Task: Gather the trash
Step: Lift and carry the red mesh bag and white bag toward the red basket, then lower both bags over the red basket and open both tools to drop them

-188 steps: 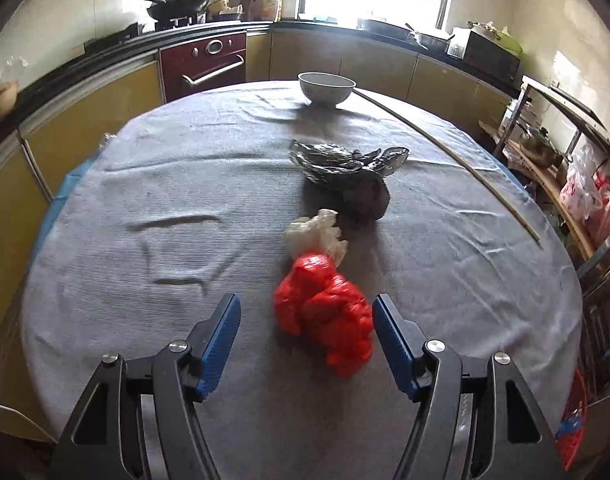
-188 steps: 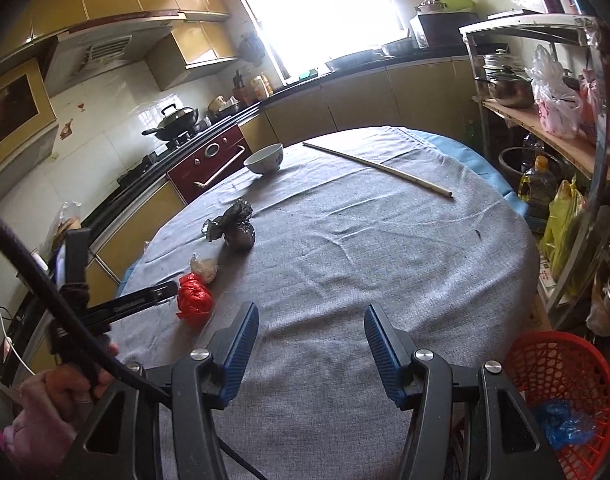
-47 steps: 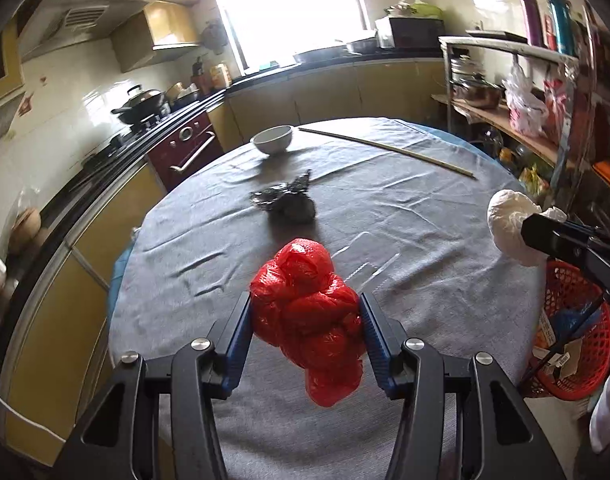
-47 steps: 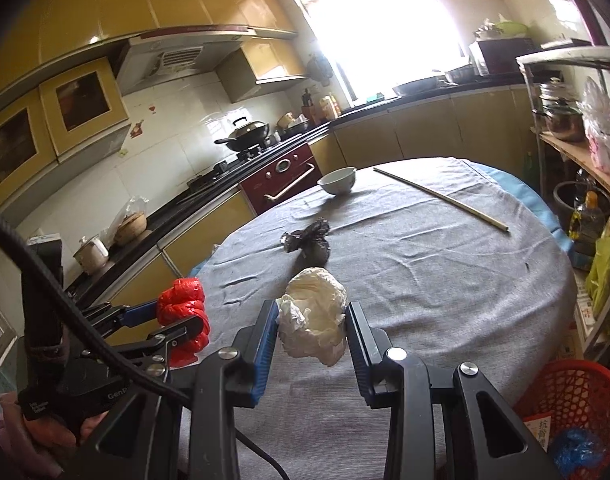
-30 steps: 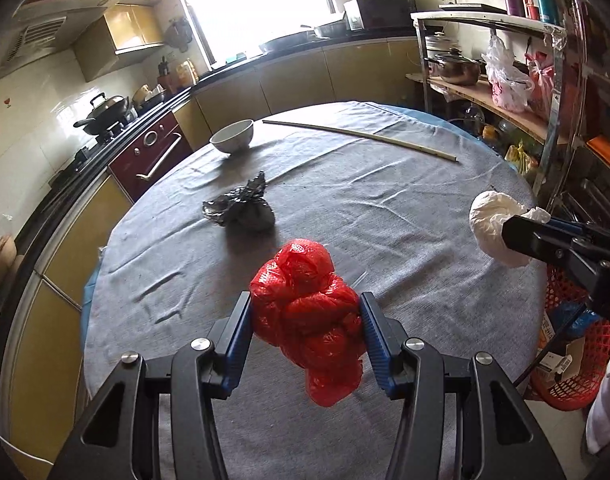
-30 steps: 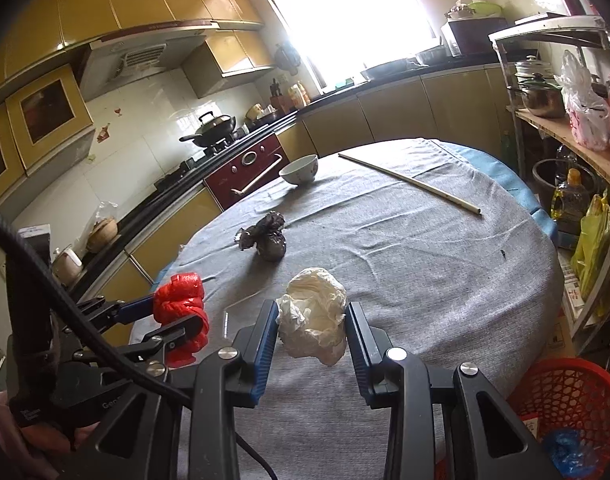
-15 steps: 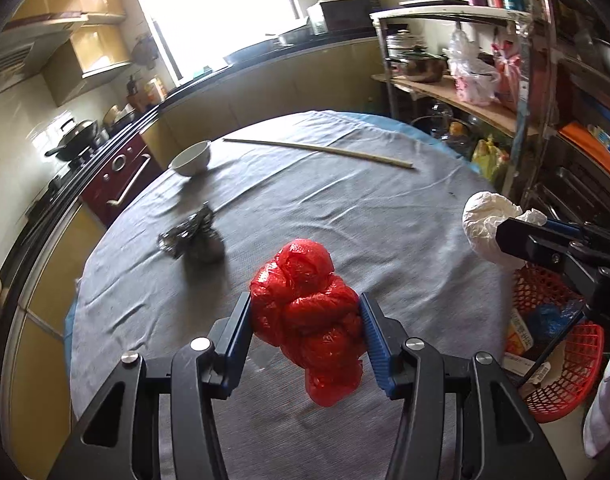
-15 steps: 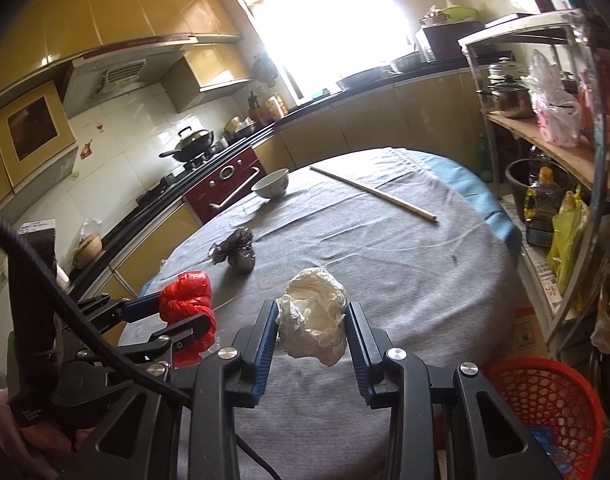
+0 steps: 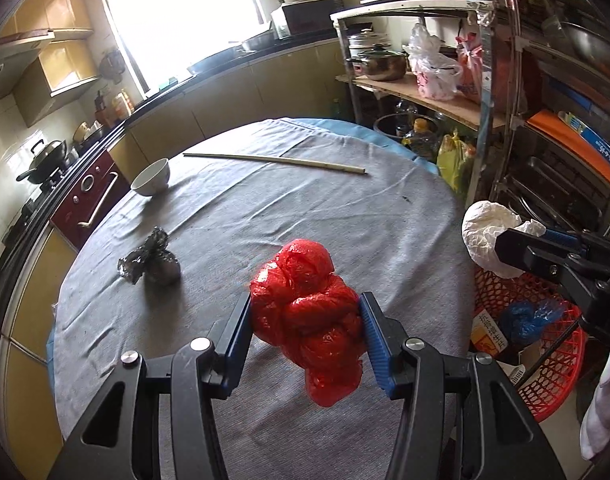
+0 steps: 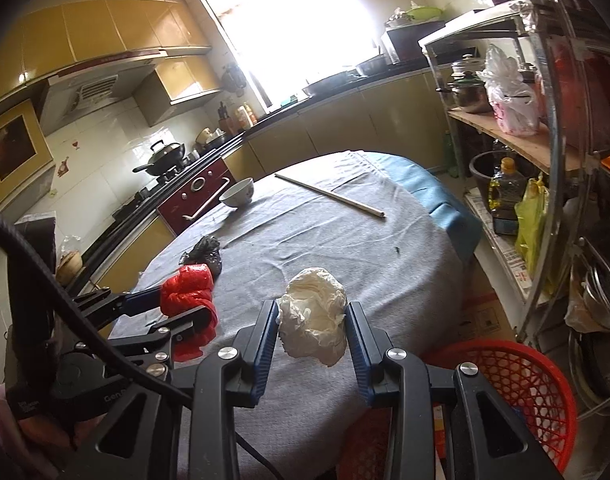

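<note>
Red bag [image 9: 309,316] sits clamped in your left gripper [image 9: 305,336]; your right gripper [image 10: 311,340] clasps a white wad [image 10: 313,328] near the red basket [image 10: 517,392].

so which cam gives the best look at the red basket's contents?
Left wrist. The red basket shows its inside there: a blue bag and a printed carton, though the right hand-held gripper crosses part of it. Right wrist shows only the basket's rim and mesh; its contents are mostly hidden.
</note>
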`<action>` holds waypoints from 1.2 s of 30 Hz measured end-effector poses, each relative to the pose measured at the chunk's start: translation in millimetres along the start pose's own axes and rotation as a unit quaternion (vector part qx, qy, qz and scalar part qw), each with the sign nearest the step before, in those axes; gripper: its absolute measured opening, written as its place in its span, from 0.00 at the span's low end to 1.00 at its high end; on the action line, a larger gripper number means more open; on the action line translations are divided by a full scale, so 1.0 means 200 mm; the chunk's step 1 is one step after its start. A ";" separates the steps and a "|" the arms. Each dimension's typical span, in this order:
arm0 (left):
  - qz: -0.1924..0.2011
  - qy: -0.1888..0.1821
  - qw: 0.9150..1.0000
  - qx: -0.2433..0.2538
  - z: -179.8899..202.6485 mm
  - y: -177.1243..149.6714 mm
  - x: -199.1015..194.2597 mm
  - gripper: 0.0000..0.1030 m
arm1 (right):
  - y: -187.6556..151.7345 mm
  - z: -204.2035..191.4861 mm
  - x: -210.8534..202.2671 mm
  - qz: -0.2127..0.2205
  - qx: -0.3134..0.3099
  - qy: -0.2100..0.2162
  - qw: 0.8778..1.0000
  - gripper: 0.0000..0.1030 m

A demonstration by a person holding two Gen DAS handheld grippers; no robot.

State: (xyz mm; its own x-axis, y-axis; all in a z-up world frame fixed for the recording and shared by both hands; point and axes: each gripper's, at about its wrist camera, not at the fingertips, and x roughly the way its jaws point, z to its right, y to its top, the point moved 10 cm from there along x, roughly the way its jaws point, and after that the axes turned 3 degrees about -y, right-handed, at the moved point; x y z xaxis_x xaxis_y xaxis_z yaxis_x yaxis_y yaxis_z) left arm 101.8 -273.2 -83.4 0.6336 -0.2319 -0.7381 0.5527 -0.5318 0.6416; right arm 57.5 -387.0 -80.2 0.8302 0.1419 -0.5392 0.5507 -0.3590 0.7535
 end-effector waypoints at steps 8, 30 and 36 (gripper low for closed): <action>0.000 -0.022 1.000 0.014 0.09 0.00 0.01 0.52 | -0.03 0.10 -0.06 0.002 0.014 -0.020 1.000 0.36; -0.019 -0.137 0.989 0.044 0.40 -0.10 0.06 0.52 | -0.17 0.38 -0.17 -0.019 0.045 -0.087 0.995 0.36; -0.036 -0.187 0.980 0.055 0.55 -0.15 0.08 0.52 | -0.24 0.50 -0.23 -0.030 0.055 -0.116 0.991 0.36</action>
State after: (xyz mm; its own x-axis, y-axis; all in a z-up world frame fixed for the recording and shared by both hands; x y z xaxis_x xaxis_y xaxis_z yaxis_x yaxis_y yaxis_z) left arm 37.1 -350.3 -137.7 0.3402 -0.4620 -0.8191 0.5144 -0.6377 0.5733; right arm -16.4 -468.6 -128.7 0.7469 -0.0463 -0.6633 0.5749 -0.4562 0.6792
